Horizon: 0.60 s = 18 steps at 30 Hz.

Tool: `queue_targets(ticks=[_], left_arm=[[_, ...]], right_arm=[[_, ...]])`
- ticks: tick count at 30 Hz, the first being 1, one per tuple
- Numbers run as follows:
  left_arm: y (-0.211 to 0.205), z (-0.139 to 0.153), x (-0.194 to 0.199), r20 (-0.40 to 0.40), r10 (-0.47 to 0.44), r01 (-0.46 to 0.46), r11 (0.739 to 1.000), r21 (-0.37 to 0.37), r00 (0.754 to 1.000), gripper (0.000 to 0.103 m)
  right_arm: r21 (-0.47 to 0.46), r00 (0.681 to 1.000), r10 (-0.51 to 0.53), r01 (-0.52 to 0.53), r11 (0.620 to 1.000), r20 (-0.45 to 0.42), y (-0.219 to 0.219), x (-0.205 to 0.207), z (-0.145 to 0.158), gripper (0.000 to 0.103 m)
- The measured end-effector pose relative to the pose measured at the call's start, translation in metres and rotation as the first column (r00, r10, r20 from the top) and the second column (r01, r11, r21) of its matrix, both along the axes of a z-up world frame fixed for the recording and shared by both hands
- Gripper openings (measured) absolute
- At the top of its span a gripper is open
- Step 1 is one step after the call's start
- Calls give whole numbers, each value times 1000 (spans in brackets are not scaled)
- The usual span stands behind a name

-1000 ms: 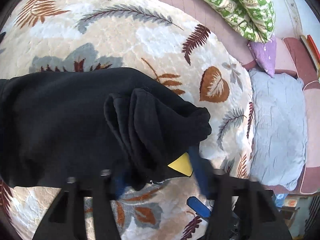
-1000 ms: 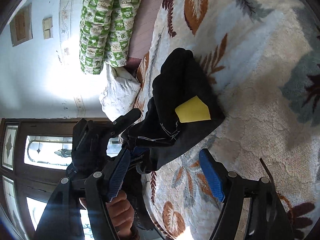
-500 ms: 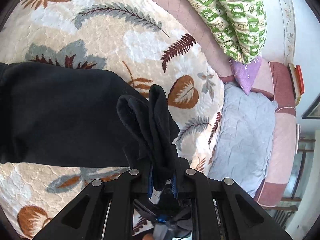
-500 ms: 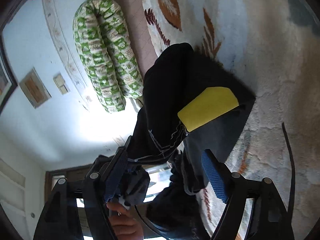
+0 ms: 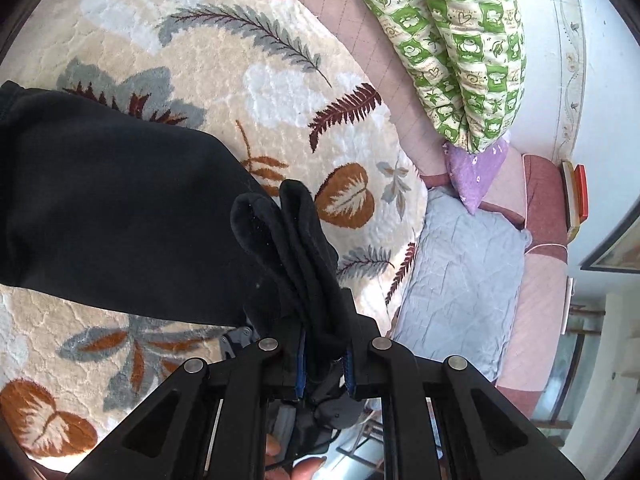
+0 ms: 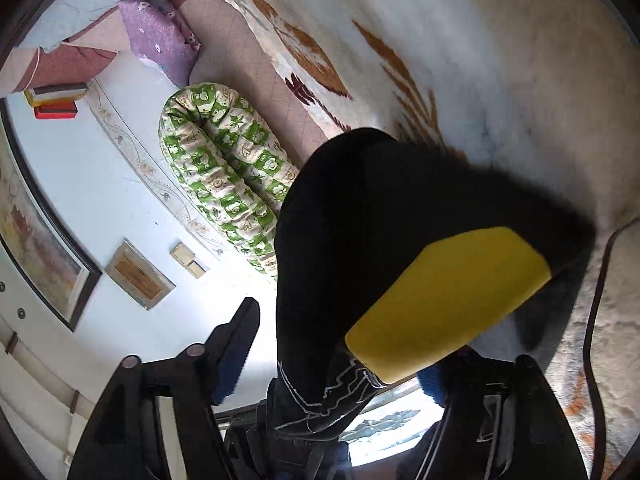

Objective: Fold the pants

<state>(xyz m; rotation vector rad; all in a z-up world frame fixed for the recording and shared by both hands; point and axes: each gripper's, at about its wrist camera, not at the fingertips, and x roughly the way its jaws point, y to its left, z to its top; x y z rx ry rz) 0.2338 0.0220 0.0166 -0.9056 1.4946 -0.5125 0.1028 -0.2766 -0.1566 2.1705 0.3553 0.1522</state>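
The left gripper [image 5: 323, 364] is clamped narrow on a bunched fold of the black pants [image 5: 120, 216]; the cloth stands up between the blue pads as a thick ridge. From there the rest of the garment spreads flat to the left over the leaf-patterned blanket [image 5: 240, 60] on the bed.

The right gripper [image 6: 328, 364] has its jaws closing around another part of the same pants [image 6: 400, 200], near a yellow patch [image 6: 448, 304]. The cloth is between the jaws. The left pad is clearly apart from the fabric, and the right pad is mostly hidden behind the yellow patch, so I judge that it does not pinch yet. A dark cord [image 6: 592, 320] lies on the blanket just beside this edge.

The step in hand seems to be to take a second hold on the bunched end, so that both hands can carry it. To do it well, the right jaws should close on all layers of the edge together, not only on the top one, and stay clear of the cord. The left grip should not loosen until the right one is firm. After that the two hands should lift evenly, so the fabric does not twist or drag the blanket.

Behind the bed there are a green patterned bolster [image 5: 460, 48], a purple pillow [image 5: 476, 168] and a grey pillow [image 5: 460, 280].
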Motion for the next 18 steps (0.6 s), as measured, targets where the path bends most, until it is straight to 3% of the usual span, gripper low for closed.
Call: queue_targets(ticks=[1, 7, 11, 15, 16, 17, 18], left_arm=[[0, 0, -1, 8, 5, -5, 1000, 3, 1000, 12], [-14, -11, -12, 56, -33, 28, 996, 87, 998, 12], [-28, -39, -24, 95, -78, 58, 978, 203, 992, 12], [-30, -82, -30, 46, -95, 79, 959, 272, 994, 13], [-30, -92, -31, 35, -92, 79, 961, 264, 995, 13], [-29, -94, -32, 38, -82, 70, 968, 242, 996, 13], [-28, -92, -32, 41, -73, 62, 973, 224, 996, 13]], right_arm=[[-15, 1000, 8, -8, 1000, 3, -5, -3, 4, 51], [-251, 995, 60, -77, 965, -77, -55, -27, 35, 35], [-406, 980, 104, -165, 899, -167, -77, -30, 45, 34], [-511, 951, 133, -264, 818, -278, -78, -29, 36, 32], [-526, 941, 142, -292, 799, -307, -77, -30, 31, 17], [-545, 933, 143, -312, 778, -331, -77, -30, 27, 10], [-551, 927, 148, -328, 767, -345, -76, -31, 25, 10]])
